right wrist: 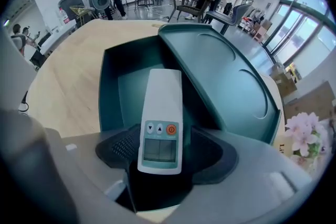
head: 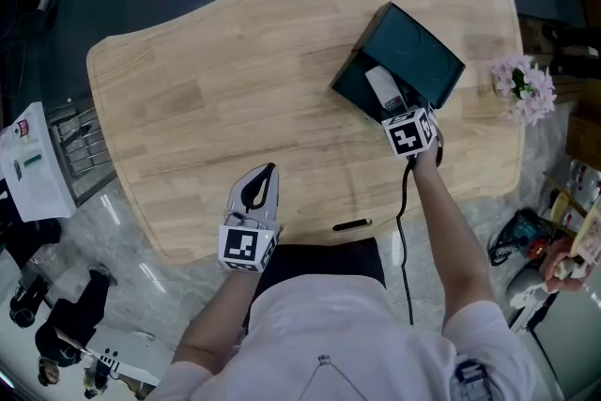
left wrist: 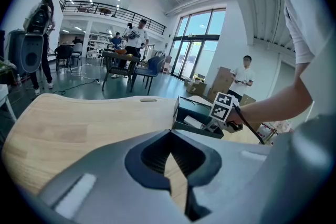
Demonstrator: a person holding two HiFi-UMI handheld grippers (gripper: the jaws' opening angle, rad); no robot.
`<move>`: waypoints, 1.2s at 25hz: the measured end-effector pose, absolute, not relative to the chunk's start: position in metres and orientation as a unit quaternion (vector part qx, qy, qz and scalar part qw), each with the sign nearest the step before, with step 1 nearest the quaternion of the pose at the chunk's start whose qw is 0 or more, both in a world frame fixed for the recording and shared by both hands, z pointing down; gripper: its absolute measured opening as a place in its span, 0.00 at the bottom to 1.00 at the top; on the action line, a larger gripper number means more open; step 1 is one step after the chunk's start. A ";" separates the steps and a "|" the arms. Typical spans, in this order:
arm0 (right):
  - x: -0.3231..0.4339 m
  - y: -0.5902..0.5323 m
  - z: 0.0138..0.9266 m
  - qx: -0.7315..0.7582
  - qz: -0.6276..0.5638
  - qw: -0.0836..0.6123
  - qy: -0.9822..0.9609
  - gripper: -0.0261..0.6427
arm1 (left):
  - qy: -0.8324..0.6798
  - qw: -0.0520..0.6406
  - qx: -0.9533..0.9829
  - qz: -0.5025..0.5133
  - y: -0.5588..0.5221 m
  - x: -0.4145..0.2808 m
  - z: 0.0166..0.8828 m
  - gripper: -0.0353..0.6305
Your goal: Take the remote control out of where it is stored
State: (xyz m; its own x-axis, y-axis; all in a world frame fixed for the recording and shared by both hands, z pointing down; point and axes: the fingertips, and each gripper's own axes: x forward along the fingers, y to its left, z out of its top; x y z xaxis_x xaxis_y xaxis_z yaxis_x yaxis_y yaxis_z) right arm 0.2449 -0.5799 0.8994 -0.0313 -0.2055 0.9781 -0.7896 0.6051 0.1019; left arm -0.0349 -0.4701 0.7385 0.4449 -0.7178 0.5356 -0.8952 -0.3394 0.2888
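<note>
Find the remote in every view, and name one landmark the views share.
Head view: remote at upper right, lying in the green box.
Left gripper view: remote right of centre, small, in the box's near end.
Right gripper view: remote dead centre, between the jaws, which stand wide and clear of its sides.
Shared landmark: the green box, in all three.

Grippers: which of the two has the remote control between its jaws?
The right gripper: the remote control lies between its jaws. The left gripper holds nothing.
</note>
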 end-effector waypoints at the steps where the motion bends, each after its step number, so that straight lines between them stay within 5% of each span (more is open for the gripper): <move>1: 0.246 -0.580 0.901 0.372 0.247 0.589 -0.673 0.53 | -0.502 0.280 0.803 0.159 -0.470 -0.035 0.739 0.05; 17: 0.241 -0.576 0.907 0.310 0.239 0.631 -0.670 0.46 | -0.491 0.279 0.810 0.157 -0.457 -0.026 0.735 0.05; 30: 0.231 -0.564 0.818 0.372 0.227 0.544 -0.717 0.45 | -0.502 0.242 0.818 0.138 -0.440 -0.037 0.690 0.06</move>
State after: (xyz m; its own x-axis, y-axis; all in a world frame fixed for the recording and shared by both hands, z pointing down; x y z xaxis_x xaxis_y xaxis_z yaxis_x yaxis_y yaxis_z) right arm 0.2311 -0.5637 0.8184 -0.1316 -0.2861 0.9491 -0.7803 0.6204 0.0789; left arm -0.0369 -0.4398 0.6902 0.4571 -0.7554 0.4695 -0.8892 -0.3778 0.2578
